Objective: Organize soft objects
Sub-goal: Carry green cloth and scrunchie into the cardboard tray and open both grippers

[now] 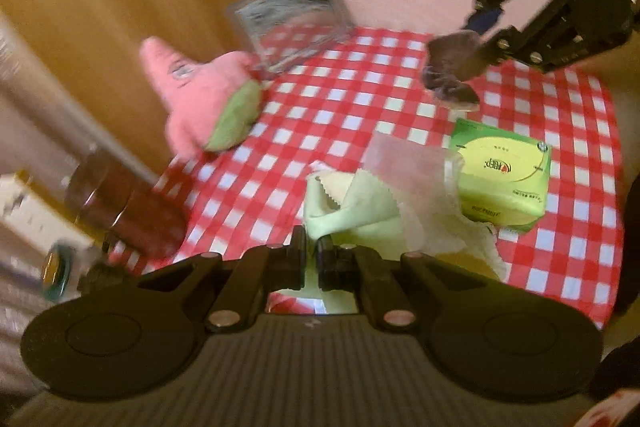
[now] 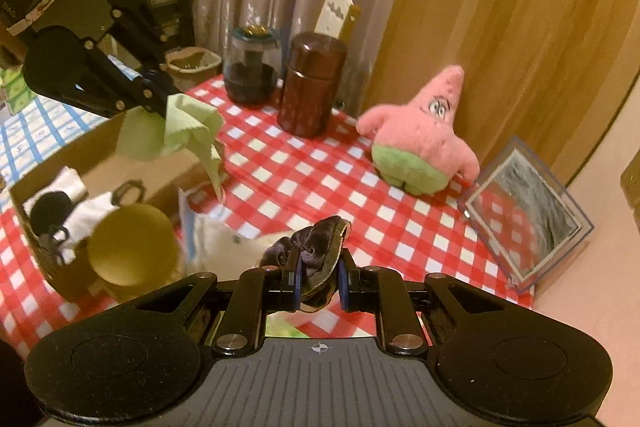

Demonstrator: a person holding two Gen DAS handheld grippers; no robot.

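Observation:
My left gripper is shut on a pale green cloth, which hangs lifted above the red checked table. From the right wrist view, the left gripper holds that green cloth over a cardboard box. My right gripper is shut on a dark velvety scrunchie, raised off the table. The left wrist view shows the right gripper with the scrunchie at the upper right. A pink starfish plush stands near the back edge.
The box holds white and black soft items. A yellow cylinder stands in front of it. A brown canister and a glass jar stand at the back. A clear case leans at the right; a green tissue pack lies nearby.

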